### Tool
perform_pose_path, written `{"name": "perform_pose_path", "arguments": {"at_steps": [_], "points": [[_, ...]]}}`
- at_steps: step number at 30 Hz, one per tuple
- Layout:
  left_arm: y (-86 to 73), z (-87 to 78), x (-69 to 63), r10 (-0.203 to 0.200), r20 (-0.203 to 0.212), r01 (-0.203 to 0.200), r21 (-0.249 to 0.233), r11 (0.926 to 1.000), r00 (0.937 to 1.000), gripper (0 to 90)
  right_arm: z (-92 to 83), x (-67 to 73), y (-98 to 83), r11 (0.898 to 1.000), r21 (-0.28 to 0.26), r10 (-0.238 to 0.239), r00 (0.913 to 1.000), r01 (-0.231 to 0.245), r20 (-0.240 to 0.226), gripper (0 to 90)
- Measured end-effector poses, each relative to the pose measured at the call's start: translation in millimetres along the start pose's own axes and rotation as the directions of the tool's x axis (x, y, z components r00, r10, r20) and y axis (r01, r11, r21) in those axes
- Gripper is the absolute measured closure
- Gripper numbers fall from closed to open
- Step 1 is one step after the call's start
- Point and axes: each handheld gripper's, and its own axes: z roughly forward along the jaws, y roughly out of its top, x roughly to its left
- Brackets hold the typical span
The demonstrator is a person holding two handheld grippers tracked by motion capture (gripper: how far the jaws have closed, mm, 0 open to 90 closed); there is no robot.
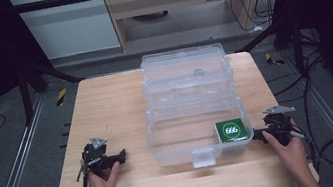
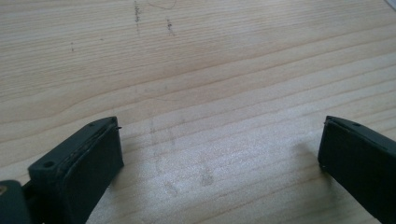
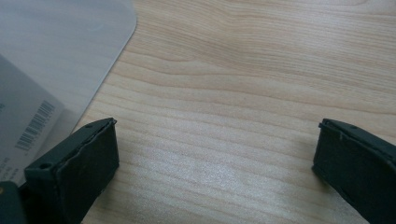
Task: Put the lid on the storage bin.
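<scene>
Resting on the wooden table [image 1: 106,108] at the near left, my left gripper [image 1: 122,155] sits in my left hand [image 1: 101,180], its jaws spread wide with nothing between them but bare wood grain, as its own view confirms [image 2: 219,140]. To its right, in the middle of the table, stands the clear plastic box [image 1: 162,144], its lid [image 1: 185,72] thrown back toward the far side. Inside the box, in the near right corner, lies a green packet [image 1: 232,130] marked 666. Just right of the box wall, my right gripper [image 1: 258,135] rests on the table in my right hand [image 1: 284,148], jaws equally wide and holding nothing; its view shows the box's rounded corner [image 3: 60,56] at the left, close beside one jaw.
</scene>
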Motion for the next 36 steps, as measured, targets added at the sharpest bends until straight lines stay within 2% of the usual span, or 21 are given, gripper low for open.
{"name": "perform_pose_path", "arguments": {"at_steps": [3, 9, 11, 13, 14, 15, 16, 17, 19, 20, 21, 23, 25, 26, 27, 29, 30, 31, 32, 35, 36], "points": [[0.2, 0.1, -0.1, -0.001, 0.001, 0.001, 0.001, 1.0000, 1.0000, 0.0, -1.1, 1.2, -1.0, 1.000, 0.001, -0.004, 1.0000, 0.004, -0.004, 0.3], [3.5, 3.3, 2.6, 0.028, 0.031, -0.028, 0.000, 0.9996, 0.9991, 0.0, -1.8, 2.5, -1.6, 1.000, 0.001, -0.013, 0.9998, 0.013, -0.015, 0.3], [3.7, 3.2, 4.6, 0.042, 0.059, -0.042, -0.004, 0.9991, 0.9974, 0.0, -1.5, 2.2, -1.1, 1.000, 0.003, -0.016, 0.9997, 0.016, -0.019, 0.6], [4.8, 2.4, 8.2, 0.021, 0.116, -0.019, -0.023, 0.9996, 0.9931, 0.1, -2.1, 1.5, -1.3, 0.999, -0.012, -0.035, 0.9986, 0.034, -0.040, 7.2], [5.9, 0.6, 8.9, 0.039, 0.131, -0.036, -0.022, 0.9991, 0.9907, 4.9, -6.2, 2.4, -1.7, 0.998, -0.022, -0.067, 0.9960, 0.065, -0.060, 16.1], [8.0, -1.8, 8.3, 0.066, 0.138, -0.064, -0.020, 0.9978, 0.9882, 4.9, -6.2, 2.4, -1.7, 0.998, -0.022, -0.067, 0.9960, 0.065, -0.060, 16.1], [10.8, -5.9, 7.0, 0.097, 0.143, -0.094, -0.024, 0.9952, 0.9850, 5.0, -14.4, 5.0, 0.4, 0.991, -0.020, -0.135, 0.9885, 0.134, -0.068, 17.2], [14.1, -11.4, 5.4, 0.121, 0.143, -0.117, -0.037, 0.9925, 0.9824, 5.0, -14.4, 5.0, 0.4, 0.991, -0.020, -0.135, 0.9885, 0.134, -0.068, 17.2], [22.9, -24.1, 2.5, 0.159, 0.154, -0.152, -0.056, 0.9868, 0.9751, 5.2, -29.5, 7.3, 7.3, 0.982, -0.040, -0.189, 0.9807, 0.187, -0.050, 15.9], [28.1, -31.2, 0.3, 0.186, 0.154, -0.178, -0.066, 0.9819, 0.9704, 7.9, -46.4, 9.3, 18.8, 0.963, -0.031, -0.270, 0.9628, 0.269, -0.017, 15.8], [33.6, -38.7, -2.1, 0.221, 0.146, -0.211, -0.077, 0.9744, 0.9644, 7.9, -46.4, 9.3, 18.8, 0.963, -0.031, -0.270, 0.9628, 0.269, -0.017, 15.8], [44.9, -54.2, -6.8, 0.263, 0.145, -0.250, -0.101, 0.9628, 0.9538, 8.9, -63.7, 10.2, 33.1, 0.937, -0.034, -0.347, 0.9378, 0.347, 0.016, 15.8], [56.5, -70.6, -12.1, 0.309, 0.135, -0.292, -0.133, 0.9472, 0.9415, 10.2, -82.9, 12.5, 51.2, 0.913, -0.044, -0.405, 0.9136, 0.406, 0.035, 15.8], [63.5, -79.5, -15.7, 0.335, 0.128, -0.316, -0.150, 0.9370, 0.9335, 11.1, -88.8, 13.6, 57.3, 0.905, -0.055, -0.421, 0.9063, 0.422, 0.041, 15.9], [67.6, -84.1, -18.0, 0.347, 0.130, -0.326, -0.156, 0.9325, 0.9289, 12.1, -97.9, 16.1, 67.3, 0.890, -0.074, -0.446, 0.8932, 0.449, 0.054, 16.2], [77.5, -95.1, -24.6, 0.361, 0.134, -0.337, -0.170, 0.9259, 0.9229, 12.7, -108.2, 20.5, 81.5, 0.875, -0.090, -0.469, 0.8789, 0.476, 0.087, 16.0], [81.9, -99.1, -27.8, 0.372, 0.139, -0.346, -0.179, 0.9209, 0.9177, 12.9, -115.2, 27.1, 96.6, 0.851, -0.084, -0.505, 0.8519, 0.518, 0.137, 14.1], [85.6, -102.1, -31.6, 0.381, 0.149, -0.352, -0.185, 0.9175, 0.9128, 12.9, -115.2, 27.1, 96.6, 0.851, -0.084, -0.505, 0.8519, 0.518, 0.137, 14.1], [89.7, -104.4, -34.7, 0.407, 0.142, -0.379, -0.190, 0.9058, 0.9024, 12.9, -116.7, 29.9, 104.0, 0.842, -0.075, -0.521, 0.8420, 0.534, 0.139, 12.4], [98.4, -109.1, -47.0, 0.454, 0.151, -0.430, -0.166, 0.8873, 0.8780, 12.6, -118.6, 34.0, 125.6, 0.820, -0.074, -0.558, 0.8219, 0.567, 0.114, 10.6], [101.0, -110.4, -51.6, 0.463, 0.160, -0.440, -0.161, 0.8837, 0.8719, 12.5, -118.0, 35.1, 132.3, 0.811, -0.073, -0.573, 0.8127, 0.581, 0.107, 9.5]]}}
